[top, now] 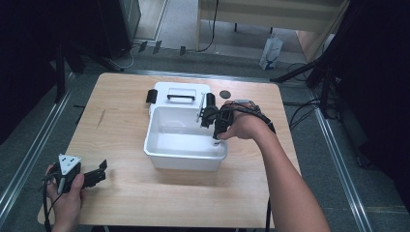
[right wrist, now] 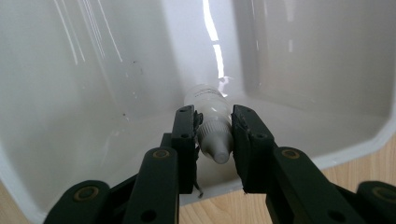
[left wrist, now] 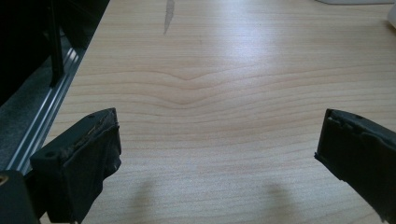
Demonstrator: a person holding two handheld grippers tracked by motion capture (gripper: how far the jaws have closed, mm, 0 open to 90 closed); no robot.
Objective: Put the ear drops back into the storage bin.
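Over the wooden surface, your right tongs pinch the small white bottle by its narrow neck inside the white bin at frame centre, so it may slip or tip on release, while your left tongs sit spread at lower left.

Blk grippers, bare forearms, grey plate.

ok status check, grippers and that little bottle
Right gripper shut on small white bottle, inside white bin. Left gripper open over bare table. Nothing in the way.

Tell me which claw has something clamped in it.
The right claw, over the white bin, grips a small white bottle; the left claw gapes over bare table.
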